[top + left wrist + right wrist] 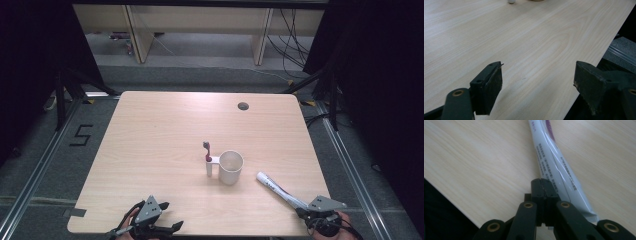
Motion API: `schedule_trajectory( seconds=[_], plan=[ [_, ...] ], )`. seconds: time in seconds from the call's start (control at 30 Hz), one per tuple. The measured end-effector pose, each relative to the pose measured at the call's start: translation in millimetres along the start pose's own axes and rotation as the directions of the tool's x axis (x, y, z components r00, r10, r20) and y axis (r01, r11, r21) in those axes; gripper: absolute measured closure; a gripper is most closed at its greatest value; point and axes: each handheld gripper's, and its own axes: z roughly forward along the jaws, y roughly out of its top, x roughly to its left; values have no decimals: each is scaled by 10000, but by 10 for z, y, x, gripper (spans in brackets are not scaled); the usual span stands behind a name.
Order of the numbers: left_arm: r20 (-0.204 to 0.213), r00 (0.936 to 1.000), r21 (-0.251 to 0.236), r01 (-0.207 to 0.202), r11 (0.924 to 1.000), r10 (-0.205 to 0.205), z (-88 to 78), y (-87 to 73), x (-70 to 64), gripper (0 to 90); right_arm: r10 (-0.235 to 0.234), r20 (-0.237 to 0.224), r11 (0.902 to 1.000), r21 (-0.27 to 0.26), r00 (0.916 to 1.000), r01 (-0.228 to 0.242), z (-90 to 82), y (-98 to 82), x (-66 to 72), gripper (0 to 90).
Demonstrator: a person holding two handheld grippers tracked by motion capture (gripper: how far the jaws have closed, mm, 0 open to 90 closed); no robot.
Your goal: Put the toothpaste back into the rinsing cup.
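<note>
Right hand-held gripper (544, 185) clenched beside toothpaste tube (554, 160) near table's front edge (451, 200).

Two handheld black grippers: the left gripper (169, 216) and right gripper (300, 209) each carry a grey triangular top plate, brass-coloured pivot rivets, flat black pads and trailing black cable.

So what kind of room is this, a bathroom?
Probably not. It looks like a lab or recording room: a bare wooden table with black curtains at the sides, loose cables on the floor, and a number taped to the floor.
</note>
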Motion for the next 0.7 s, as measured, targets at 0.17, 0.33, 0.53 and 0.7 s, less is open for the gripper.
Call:
schedule_trajectory(
  seconds=[0.17, 0.33, 0.53, 0.7],
  plan=[
    [-35, 10000, 66, 30, 10000, -30, 2, -2, -5, 224, 235, 333, 9997, 87, 9992, -238, 22, 16, -124, 899],
    [-17, 10000, 94, 57, 9999, -57, 5, 1, -1, 224, 93, 645, 9999, 79, 9979, -99, 83, 55, -304, 899],
    [-58, 10000, 116, -23, 9999, 24, 4, -5, 0, 232, 689, 854, 9971, 265, 9940, -714, 188, 143, -463, 899],
    [-52, 10000, 168, 11, 9999, -11, 7, 0, -1, 233, 283, 1017, 9994, 193, 9944, -304, 288, 297, -632, 899]
  ],
)
